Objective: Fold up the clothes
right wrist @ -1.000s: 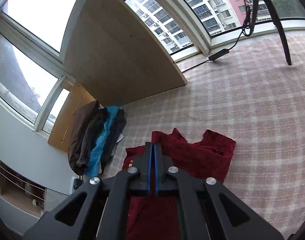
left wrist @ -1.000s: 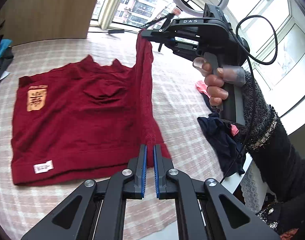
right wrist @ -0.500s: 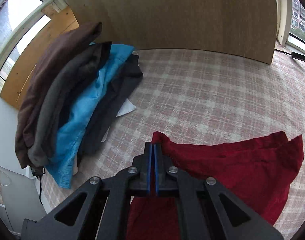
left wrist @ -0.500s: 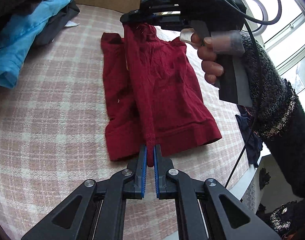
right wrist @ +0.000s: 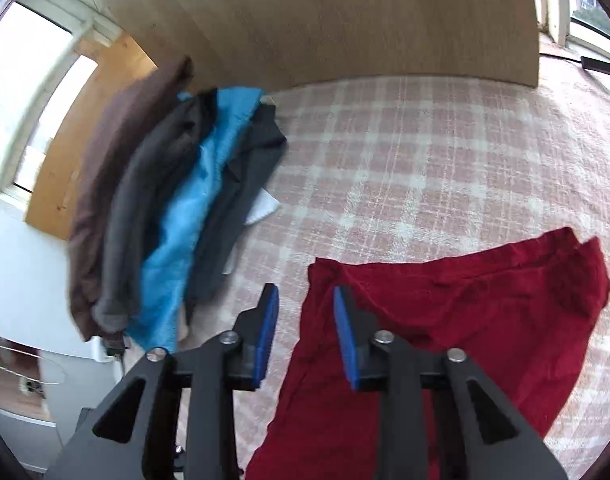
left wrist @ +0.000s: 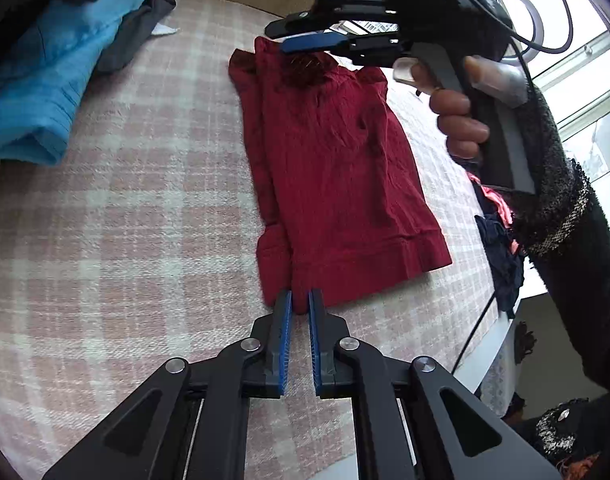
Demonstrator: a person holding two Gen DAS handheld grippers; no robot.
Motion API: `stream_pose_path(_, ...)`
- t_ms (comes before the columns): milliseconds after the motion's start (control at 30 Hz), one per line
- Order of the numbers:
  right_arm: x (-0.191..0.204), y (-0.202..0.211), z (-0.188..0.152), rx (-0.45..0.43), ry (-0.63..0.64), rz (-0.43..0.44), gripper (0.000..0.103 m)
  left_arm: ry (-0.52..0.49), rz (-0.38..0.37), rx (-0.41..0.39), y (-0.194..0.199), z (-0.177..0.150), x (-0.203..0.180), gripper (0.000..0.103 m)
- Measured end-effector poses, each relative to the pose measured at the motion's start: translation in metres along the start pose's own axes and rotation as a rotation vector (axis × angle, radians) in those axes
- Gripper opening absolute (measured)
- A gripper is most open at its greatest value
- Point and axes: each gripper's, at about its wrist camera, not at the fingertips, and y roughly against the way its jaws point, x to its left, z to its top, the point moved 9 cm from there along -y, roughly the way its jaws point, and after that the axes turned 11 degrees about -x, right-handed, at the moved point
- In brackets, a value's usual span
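— While the red garment (left wrist: 337, 172) lies folded lengthwise on the plaid-covered surface (left wrist: 137, 208), where are the two tools?

— One at each end. The left tool (left wrist: 300, 306) sits at the hem end; its blue pads (left wrist: 284, 336) are slightly apart, with a fold of the hem reaching in between the tips. Whether they actually pinch the cloth, I cannot tell.

— And the right tool?

— From the left wrist view, the right tool (left wrist: 305, 40) hangs just above the collar end, gripped by a hand (left wrist: 457, 120) in a dark knit sleeve (left wrist: 553, 200). From its own camera the right tool (right wrist: 305, 300) stands wide apart, holding nothing; the garment (right wrist: 445, 320) lies under and past its right finger.

— What else is on the surface?

— A pile of clothes (right wrist: 165, 220) to the side, well apart from the red one: brown, grey, bright blue and dark pieces stacked together. A wooden board (right wrist: 325, 20) rises behind it. At the far edge, beyond the sleeve, dark and pink garments (left wrist: 501, 248) hang in a heap.
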Motion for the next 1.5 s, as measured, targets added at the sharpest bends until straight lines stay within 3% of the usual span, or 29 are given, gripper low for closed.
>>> stream_pose_path(33, -0.008, 0.021, 0.004, -0.053, -0.002, 0.004, 0.05, -0.026, 0.021, -0.002, 0.006, 0.004, 0.0, 0.016)
stream_pose_path(100, -0.026, 0.059, 0.01, -0.145, -0.007, 0.003, 0.055, -0.032, 0.029, -0.014, 0.01, 0.02, 0.003, 0.02)
stream_pose_path(167, -0.054, 0.064, 0.005, -0.139, -0.022, -0.048, 0.055, -0.024, 0.022, -0.032, 0.009, 0.039, 0.007, 0.024)
stream_pose_path(267, -0.096, 0.072, -0.002, -0.13, -0.045, -0.123, 0.055, -0.023, 0.077, -0.067, -0.019, 0.085, 0.014, 0.027)
stream_pose_path(400, -0.149, 0.081, -0.012, -0.117, -0.073, -0.214, 0.055, -0.052, 0.134, -0.039, -0.066, 0.133, 0.025, 0.03)
stream_pose_path(567, -0.154, 0.058, -0.01, -0.087, -0.053, -0.165, 0.055, -0.09, 0.141, -0.004, -0.1, 0.158, 0.032, 0.034)
stream_pose_path(767, -0.155, 0.048, -0.007, -0.077, -0.077, -0.089, 0.055, -0.1, 0.14, -0.02, -0.11, 0.166, 0.029, 0.043)
stream_pose_path(867, -0.156, 0.047, -0.006, -0.077, -0.102, -0.062, 0.055, -0.105, 0.14, -0.029, -0.114, 0.169, 0.027, 0.041)
stream_pose_path(900, -0.155, 0.044, -0.006, -0.075, -0.11, -0.053, 0.055, -0.107, 0.14, -0.032, -0.116, 0.171, 0.027, 0.033)
stream_pose_path(933, -0.155, 0.045, -0.006, -0.076, -0.116, -0.043, 0.055, -0.109, 0.139, -0.035, -0.117, 0.172, 0.026, 0.014)
stream_pose_path(967, -0.155, 0.045, -0.006, -0.077, -0.118, -0.036, 0.055, -0.11, 0.139, -0.038, -0.119, 0.173, 0.026, 0.008)
stream_pose_path(1033, -0.154, 0.046, -0.007, -0.08, -0.095, -0.038, 0.055, -0.114, 0.139, -0.044, -0.122, 0.176, 0.025, 0.006)
stream_pose_path(1067, -0.153, 0.046, -0.007, -0.078, -0.077, -0.044, 0.042, -0.114, 0.14, -0.049, -0.118, 0.177, 0.025, 0.006)
stream_pose_path(1133, -0.158, 0.046, -0.005, -0.084, -0.063, -0.084, 0.007, -0.089, 0.134, -0.076, -0.105, 0.183, 0.031, 0.005)
stream_pose_path(1200, -0.165, 0.046, -0.003, -0.093, -0.094, -0.103, 0.007, -0.065, 0.178, -0.106, -0.098, 0.191, 0.045, 0.004)
stream_pose_path(1300, -0.175, 0.048, -0.002, -0.104, -0.163, -0.102, 0.014, -0.064, 0.218, -0.057, -0.107, 0.188, 0.053, 0.0)
stream_pose_path(1367, -0.169, 0.058, -0.004, -0.098, -0.17, -0.105, 0.027, -0.065, 0.224, -0.042, -0.105, 0.186, 0.052, 0.0)
stream_pose_path(1467, -0.154, 0.089, -0.016, -0.106, -0.145, -0.084, 0.043, -0.076, 0.202, -0.053, -0.081, 0.179, 0.041, 0.007)
stream_pose_path(1500, -0.148, 0.101, -0.026, -0.109, -0.147, -0.066, 0.044, -0.088, 0.203, -0.053, -0.069, 0.171, 0.037, 0.009)
